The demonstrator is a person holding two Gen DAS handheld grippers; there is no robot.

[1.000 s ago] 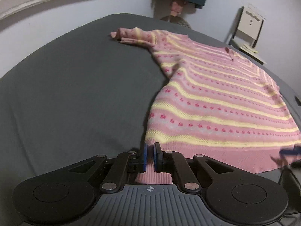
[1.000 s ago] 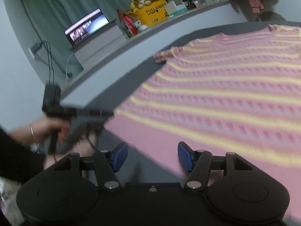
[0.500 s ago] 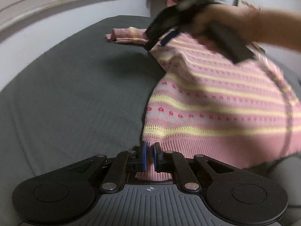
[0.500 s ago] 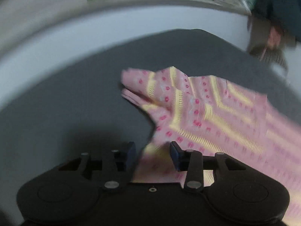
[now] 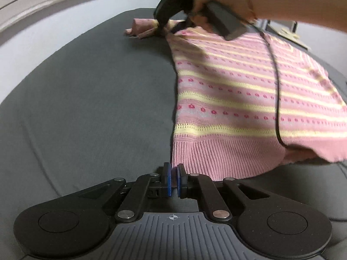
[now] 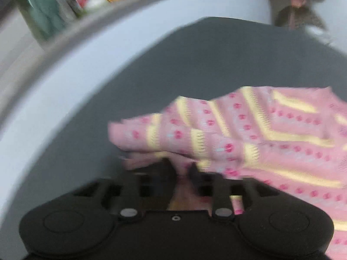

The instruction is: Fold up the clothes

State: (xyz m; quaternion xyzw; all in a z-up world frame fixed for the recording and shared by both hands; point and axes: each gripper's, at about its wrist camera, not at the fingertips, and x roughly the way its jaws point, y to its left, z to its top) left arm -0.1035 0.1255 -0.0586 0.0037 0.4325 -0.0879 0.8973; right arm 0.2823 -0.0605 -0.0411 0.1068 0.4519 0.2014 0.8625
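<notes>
A home bedroom: a bed [image 5: 86, 99] under a dark grey sheet, green curtains [image 6: 41, 6], and a cluttered ledge [image 6: 121, 2] along the wall.

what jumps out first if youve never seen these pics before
The pink sweater with yellow stripes and red dots, spread flat over the dark grey sheet. The left gripper is shut on its ribbed hem corner at the near edge. At the far end, the hand brings the right gripper to the bunched sleeve, fabric between its opening jaws.

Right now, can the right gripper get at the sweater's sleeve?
Probably yes. The right gripper is already at the sleeve, jaws opening with knit between them; nothing blocks it, though blur hides any contact.
</notes>
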